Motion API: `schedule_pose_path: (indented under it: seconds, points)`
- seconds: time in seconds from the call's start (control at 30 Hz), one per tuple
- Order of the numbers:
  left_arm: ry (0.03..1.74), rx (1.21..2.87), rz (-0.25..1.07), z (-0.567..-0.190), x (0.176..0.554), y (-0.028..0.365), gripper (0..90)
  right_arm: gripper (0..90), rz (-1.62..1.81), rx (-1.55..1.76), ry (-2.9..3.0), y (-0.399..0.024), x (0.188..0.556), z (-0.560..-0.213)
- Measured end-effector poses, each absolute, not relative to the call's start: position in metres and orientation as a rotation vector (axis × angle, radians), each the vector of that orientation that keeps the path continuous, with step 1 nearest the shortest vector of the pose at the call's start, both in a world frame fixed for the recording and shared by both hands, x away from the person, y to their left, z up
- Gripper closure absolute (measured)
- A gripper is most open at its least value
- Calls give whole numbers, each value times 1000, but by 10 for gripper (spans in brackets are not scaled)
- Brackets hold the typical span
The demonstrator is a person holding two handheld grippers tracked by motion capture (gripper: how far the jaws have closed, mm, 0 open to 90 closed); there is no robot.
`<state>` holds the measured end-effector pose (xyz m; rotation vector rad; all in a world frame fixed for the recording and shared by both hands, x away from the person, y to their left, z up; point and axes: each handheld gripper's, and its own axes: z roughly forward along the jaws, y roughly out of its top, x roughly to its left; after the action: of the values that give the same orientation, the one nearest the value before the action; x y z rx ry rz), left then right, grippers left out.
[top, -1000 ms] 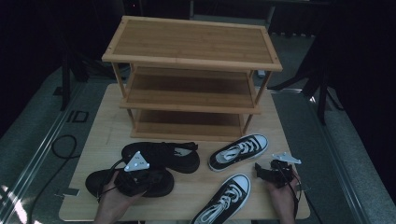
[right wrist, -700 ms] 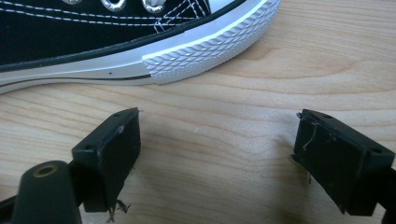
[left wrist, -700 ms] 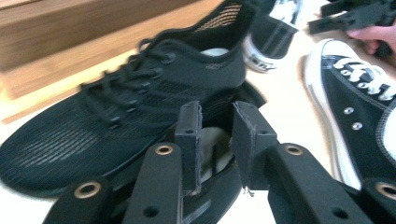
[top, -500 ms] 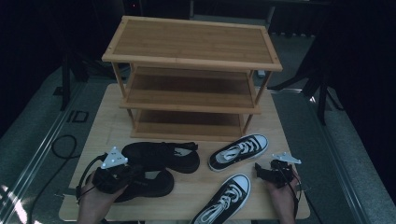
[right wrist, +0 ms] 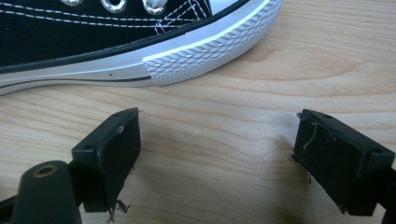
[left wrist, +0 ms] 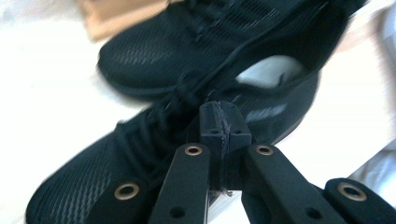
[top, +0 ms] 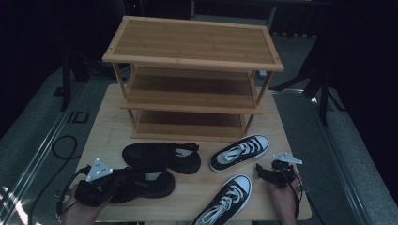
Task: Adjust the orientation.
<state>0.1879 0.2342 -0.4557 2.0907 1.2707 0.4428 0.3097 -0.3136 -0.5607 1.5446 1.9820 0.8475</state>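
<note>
At the counter's (top: 112, 136) near left edge, the left hand-held gripper (top: 117, 177) sits over the near black shoe (top: 145, 183). Its jaws are fully closed, pads meeting face to face. In the left gripper view they're above the laces, around mid-shoe. I can't see lace or fabric pinched between them, so I read it as closed on nothing.

The near black shoe lies flat on the counter, just in front of the far black shoe (top: 162, 157) and nearly touching it. The rack (top: 192, 44) stands behind, shelves bare.

The right hand-held gripper (top: 263, 171) rests on the counter with jaws wide apart and nothing between them. It's just short of the near sneaker's (top: 225, 199) toe cap. The far sneaker (top: 239, 152) is beside it.

My read: the step is getting a grip on the near black shoe, probably for the rack.
- Reopen and aim for the collar edge or heel rim, not the laces. Mesh and laces will slip or stretch.
- Put one pad inside the opening, one outside.
- Come in clear of the far black shoe or it gets dragged along.
- Lift a little first to check the hold.
- Right side can stay parked.
</note>
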Motion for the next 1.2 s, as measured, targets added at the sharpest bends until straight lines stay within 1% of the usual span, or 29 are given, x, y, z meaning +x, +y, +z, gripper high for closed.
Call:
schedule_pose_path:
  seconds: [0.4,0.5,0.53,0.63,0.93,1.2]
  points:
    - [1466,2068,437,-482,177,244,900,144,849,1546,1984,-313,311,-561]
    - [1540,2057,439,-490,176,248,900,144,849,1547,1984,-313,311,-561]
    - [1566,2034,420,-493,174,251,900,145,849,1546,1984,-313,311,-561]
    - [1645,2011,439,-502,170,257,900,144,849,1546,1984,-313,311,-561]
    - [1661,2002,484,-505,180,258,900,144,849,1545,1984,-313,311,-561]
    - [1663,1956,508,-509,201,265,900,145,849,1546,1984,-313,311,-561]
